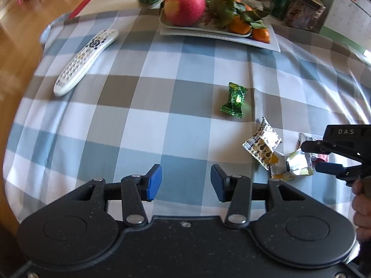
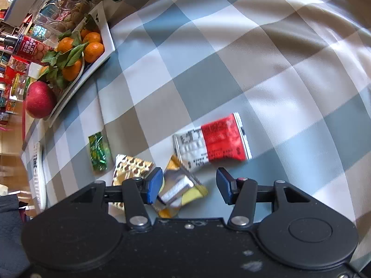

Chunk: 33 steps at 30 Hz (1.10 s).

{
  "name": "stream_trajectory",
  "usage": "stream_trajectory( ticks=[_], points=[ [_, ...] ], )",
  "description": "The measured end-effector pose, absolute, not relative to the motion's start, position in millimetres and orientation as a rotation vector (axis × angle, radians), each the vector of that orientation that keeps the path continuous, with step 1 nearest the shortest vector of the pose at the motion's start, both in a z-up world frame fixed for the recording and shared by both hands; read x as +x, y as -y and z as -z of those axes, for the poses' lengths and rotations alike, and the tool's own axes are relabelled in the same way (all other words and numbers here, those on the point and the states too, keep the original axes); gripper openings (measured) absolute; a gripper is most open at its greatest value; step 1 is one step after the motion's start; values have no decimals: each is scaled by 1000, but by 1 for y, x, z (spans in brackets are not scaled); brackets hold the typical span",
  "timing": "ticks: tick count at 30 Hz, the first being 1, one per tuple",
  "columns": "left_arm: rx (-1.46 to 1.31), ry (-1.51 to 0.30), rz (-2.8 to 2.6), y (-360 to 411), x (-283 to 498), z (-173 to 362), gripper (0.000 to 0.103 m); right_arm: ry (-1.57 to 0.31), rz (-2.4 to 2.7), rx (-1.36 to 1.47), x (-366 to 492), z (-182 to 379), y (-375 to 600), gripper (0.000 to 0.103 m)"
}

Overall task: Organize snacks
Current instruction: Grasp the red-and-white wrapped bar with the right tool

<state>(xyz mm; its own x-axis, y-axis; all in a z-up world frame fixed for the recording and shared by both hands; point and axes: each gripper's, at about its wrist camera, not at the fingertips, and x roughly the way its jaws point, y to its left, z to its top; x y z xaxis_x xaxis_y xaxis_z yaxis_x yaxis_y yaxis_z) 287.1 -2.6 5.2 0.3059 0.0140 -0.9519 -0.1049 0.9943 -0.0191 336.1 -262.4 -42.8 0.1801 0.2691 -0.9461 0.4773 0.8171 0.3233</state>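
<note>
Right gripper, jaws apart and empty, hovers over the yellow snack packet; best lowered squarely astride it before closing.

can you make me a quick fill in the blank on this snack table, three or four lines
1. The apple lies on the white tray together with leafy ____.
2. The candy that lies alone on the checked cloth has a ____ wrapper.
3. The long white thing at the cloth's left edge is a ____.
4. The jaws of the left gripper stand open with ____ between them.

Missing words: tangerines; green; remote control; nothing
</note>
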Motion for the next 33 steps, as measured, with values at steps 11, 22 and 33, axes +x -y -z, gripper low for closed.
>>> stream_trajectory(
  ticks=[11, 22, 33],
  points=[
    [-136, -1283, -68, -5, 287, -5, 55, -1274, 165, 617, 365, 52, 253, 54],
    [-169, -1306, -88, -11, 289, -1, 54, -1165, 226, 482, 385, 51, 248, 55],
    [-172, -1326, -80, -8, 291, 4, 55, -1129, 309, 503, 406, 56, 251, 57]
  ],
)
